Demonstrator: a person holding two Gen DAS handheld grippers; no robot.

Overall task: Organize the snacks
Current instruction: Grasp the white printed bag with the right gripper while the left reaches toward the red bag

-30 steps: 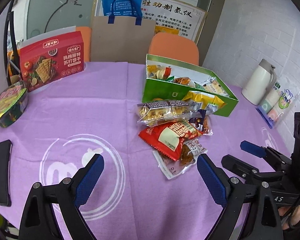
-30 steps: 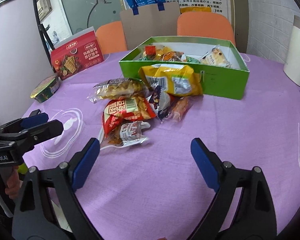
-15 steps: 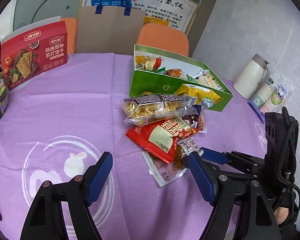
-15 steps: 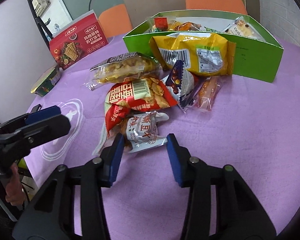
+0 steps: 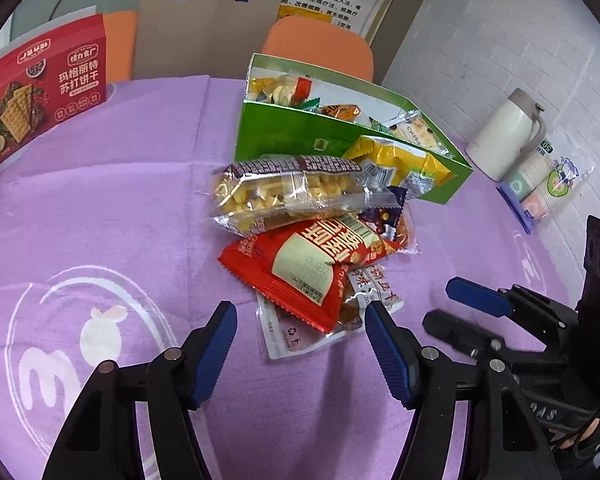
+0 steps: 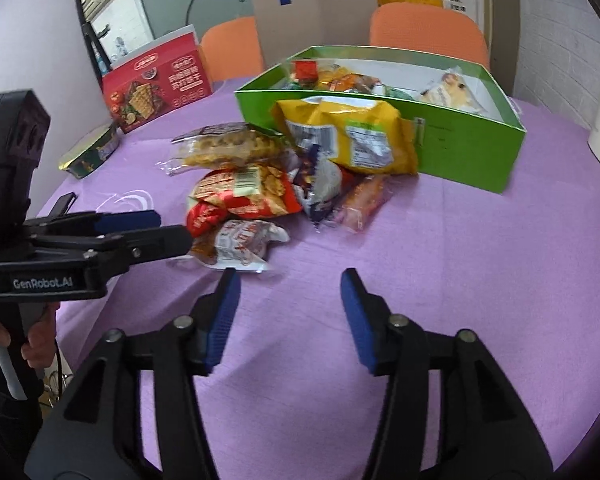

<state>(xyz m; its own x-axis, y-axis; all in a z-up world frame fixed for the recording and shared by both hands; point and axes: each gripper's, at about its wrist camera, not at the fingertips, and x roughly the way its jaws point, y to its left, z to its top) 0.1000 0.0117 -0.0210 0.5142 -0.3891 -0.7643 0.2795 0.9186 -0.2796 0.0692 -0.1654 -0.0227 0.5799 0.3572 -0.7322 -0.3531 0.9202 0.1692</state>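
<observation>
Left tongs [image 5: 298,320] spread wide, hovering low over the purple table [image 5: 100,200], fingers either side of the near end of the snack pile. Nothing pinched.

Right tongs [image 6: 290,292] also spread, empty, just above bare cloth at 6 o'clock of the pile in the right wrist view; the pile lies at 11 o'clock from their tips.

Pile, left wrist view: clear-and-white packet [image 5: 300,332] lowest and nearest, partly under the red snack bag [image 5: 304,264]. Clear bag of yellow puffs [image 5: 288,192] lies across the red bag's far edge, at 12 o'clock. Yellow bag [image 5: 396,160] leans against the front wall of the green box [image 5: 292,136]. A small dark-blue packet [image 5: 384,216] and an orange packet [image 6: 364,200] sit between the red bag and the box.

Green box open, several wrapped snacks inside. Red cracker box [image 5: 40,88] stands at 10 o'clock, well apart. White jug [image 5: 508,136] at 2 o'clock, beside the wall.
</observation>
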